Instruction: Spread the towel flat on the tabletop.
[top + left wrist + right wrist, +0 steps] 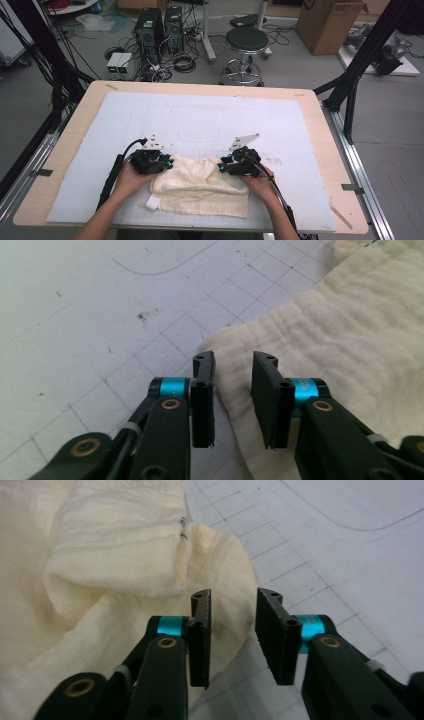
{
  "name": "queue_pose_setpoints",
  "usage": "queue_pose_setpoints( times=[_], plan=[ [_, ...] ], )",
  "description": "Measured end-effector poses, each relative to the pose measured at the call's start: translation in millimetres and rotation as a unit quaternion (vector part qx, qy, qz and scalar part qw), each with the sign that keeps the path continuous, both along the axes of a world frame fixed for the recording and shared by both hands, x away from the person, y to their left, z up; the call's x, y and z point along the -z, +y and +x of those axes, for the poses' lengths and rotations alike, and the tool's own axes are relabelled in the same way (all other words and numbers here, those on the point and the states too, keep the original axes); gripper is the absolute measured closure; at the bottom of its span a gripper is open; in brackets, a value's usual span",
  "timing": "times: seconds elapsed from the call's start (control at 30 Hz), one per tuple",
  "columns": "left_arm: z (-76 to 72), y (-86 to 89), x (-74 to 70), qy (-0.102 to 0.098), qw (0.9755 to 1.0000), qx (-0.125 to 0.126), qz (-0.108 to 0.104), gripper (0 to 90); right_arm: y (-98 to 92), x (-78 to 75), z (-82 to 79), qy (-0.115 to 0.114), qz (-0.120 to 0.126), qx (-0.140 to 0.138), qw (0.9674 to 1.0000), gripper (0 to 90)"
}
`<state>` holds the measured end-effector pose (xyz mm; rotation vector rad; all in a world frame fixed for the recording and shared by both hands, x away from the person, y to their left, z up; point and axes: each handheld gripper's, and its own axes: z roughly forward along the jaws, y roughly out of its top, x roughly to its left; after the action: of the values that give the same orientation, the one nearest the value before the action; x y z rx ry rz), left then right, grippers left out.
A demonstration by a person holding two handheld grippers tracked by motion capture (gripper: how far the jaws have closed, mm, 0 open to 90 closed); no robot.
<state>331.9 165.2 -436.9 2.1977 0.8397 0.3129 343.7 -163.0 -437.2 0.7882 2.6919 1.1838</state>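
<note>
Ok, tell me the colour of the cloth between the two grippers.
Cream, a pale yellowish white, with a faint ribbed weave; the cloth shows best in the right gripper view.

Black round stool [246, 40], two computer towers [159, 27], cardboard box [327, 22], white gridded mat [200, 120] on wooden table [75, 120].

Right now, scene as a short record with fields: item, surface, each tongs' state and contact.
item: cream cloth, loosely folded, white tag at its near left corner
surface: white gridded mat on a wooden table
left tongs: open, jaws astride the cloth's edge, pads not pressing
right tongs: open, over the cloth's rounded corner, not gripping
hands: one on each tongs, at the cloth's far corners
</note>
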Motion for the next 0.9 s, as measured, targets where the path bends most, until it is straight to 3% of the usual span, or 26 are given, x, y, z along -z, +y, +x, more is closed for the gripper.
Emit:
queue_pose_setpoints(
  times=[0.1, 0.2, 0.33, 0.53, 0.63, 0.7, 0.73, 0.83, 0.9],
  plan=[
    [-1.3, -1.7, -0.1, -0.003, 1.0000, 0.009, 0.004, 82.7, 2.7, 3.2, 1.2, -0.003, -0.004, -0.002, 1.0000, 78.4],
    [-2.0, -2.0, -0.6, -0.006, 0.9999, 0.008, 0.007, 85.5, 1.6, 2.5, 1.1, 0.008, -0.003, -0.007, 0.9999, 85.4],
    [-2.2, 2.7, -3.6, -0.018, 0.9998, -0.006, 0.008, 86.3, -5.9, -3.3, -1.8, 0.000, -0.020, 0.003, 0.9998, 86.0],
    [-1.2, 14.9, -12.6, -0.033, 0.9987, -0.038, -0.013, 86.5, -27.9, -18.7, -8.8, -0.017, -0.001, 0.039, 0.9991, 86.0],
    [-0.2, 17.9, -13.5, -0.038, 0.9977, -0.055, -0.014, 86.4, -35.9, -21.3, -12.6, -0.027, -0.024, 0.057, 0.9978, 85.8],
    [1.8, 19.4, -13.0, -0.038, 0.9971, -0.065, -0.016, 86.1, -43.3, -21.2, -13.8, -0.027, -0.034, 0.069, 0.9967, 82.7],
    [2.7, 19.8, -12.6, -0.035, 0.9968, -0.068, -0.020, 84.7, -47.1, -21.1, -13.8, -0.026, -0.032, 0.077, 0.9962, 74.3],
    [4.2, 21.0, -12.4, -0.026, 0.9965, -0.073, -0.032, 70.5, -57.9, -22.9, -11.8, -0.017, -0.004, 0.095, 0.9953, 64.2],
    [4.6, 21.4, -12.6, -0.021, 0.9964, -0.074, -0.035, 66.0, -60.5, -25.0, -11.4, -0.021, 0.010, 0.102, 0.9945, 63.9]
  ],
)
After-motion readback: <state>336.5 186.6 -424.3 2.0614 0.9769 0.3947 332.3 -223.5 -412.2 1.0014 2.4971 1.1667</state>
